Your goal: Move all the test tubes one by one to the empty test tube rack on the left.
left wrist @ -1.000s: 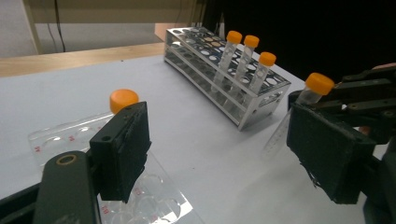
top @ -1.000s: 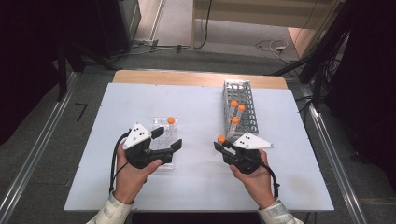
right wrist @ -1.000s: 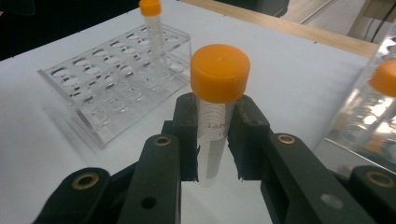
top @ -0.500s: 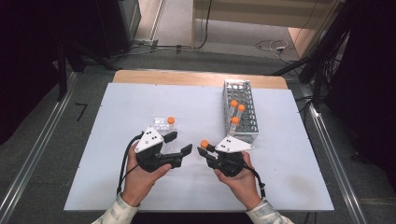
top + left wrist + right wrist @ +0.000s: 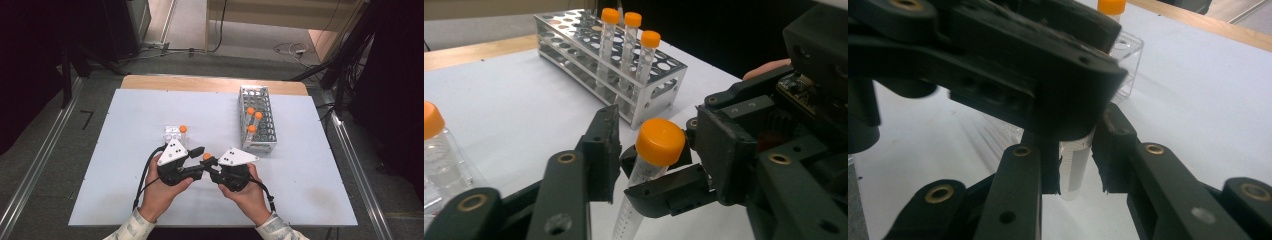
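Tubes: five clear plastic, orange caps; three upright in metal rack [image 5: 258, 120], one by clear box [image 5: 171, 133].
Held tube [image 5: 651, 160]: over table [image 5: 125, 115], between hands.
Right gripper [image 5: 214, 169]: clenched on tube body.
Left gripper [image 5: 654, 150]: jaws closing around the cap, contact unclear.

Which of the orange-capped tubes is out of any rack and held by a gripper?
The tube between the two grippers: the right gripper clamps its clear body. Three others stand in the metal rack, one in the clear holder.
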`<action>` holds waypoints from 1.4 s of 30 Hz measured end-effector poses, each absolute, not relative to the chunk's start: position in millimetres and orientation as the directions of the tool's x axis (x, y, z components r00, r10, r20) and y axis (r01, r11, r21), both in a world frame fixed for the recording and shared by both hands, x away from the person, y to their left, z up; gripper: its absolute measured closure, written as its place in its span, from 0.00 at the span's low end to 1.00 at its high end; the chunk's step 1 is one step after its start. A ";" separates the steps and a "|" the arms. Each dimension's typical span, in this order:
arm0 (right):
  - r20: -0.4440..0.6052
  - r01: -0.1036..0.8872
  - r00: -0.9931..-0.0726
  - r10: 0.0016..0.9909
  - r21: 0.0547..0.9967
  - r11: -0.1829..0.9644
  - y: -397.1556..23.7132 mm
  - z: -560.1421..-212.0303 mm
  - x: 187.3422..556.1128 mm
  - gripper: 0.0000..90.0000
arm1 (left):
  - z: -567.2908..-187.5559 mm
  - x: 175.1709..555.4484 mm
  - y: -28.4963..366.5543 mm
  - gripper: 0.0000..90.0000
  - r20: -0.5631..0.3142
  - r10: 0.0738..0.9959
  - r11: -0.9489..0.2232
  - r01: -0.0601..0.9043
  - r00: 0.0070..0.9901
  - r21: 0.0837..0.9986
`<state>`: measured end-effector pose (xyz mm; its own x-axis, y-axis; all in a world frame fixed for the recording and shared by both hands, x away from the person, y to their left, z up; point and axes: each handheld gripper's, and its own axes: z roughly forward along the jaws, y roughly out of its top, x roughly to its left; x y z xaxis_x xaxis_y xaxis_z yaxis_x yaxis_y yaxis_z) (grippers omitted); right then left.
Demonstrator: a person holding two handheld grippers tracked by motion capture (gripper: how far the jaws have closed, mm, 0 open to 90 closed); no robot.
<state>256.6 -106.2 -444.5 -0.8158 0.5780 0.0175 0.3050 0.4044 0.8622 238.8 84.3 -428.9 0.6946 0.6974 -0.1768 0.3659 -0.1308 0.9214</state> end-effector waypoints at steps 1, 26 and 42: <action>0.018 0.305 -0.816 0.578 0.863 0.403 -105.9 -444.4 256.4 0.80 | -429.5 239.4 83.9 0.63 -0.178 0.693 -0.133 0.367 0.698 0.921; 0.123 0.376 -0.795 0.594 0.869 0.323 -129.9 -446.1 260.2 0.27 | -413.8 246.9 91.3 0.78 -0.188 0.705 -0.086 0.346 0.683 0.934; 0.146 0.406 -0.769 0.622 0.864 0.299 -155.0 -447.0 264.7 0.21 | -396.1 255.0 121.8 0.78 -0.209 0.754 -0.005 0.324 0.622 0.946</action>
<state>264.7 -155.0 -447.0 -0.7692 0.6221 0.1460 0.4059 0.2992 0.8635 255.0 121.8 -396.1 0.6223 0.7543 -0.2093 0.3238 -0.0047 0.9461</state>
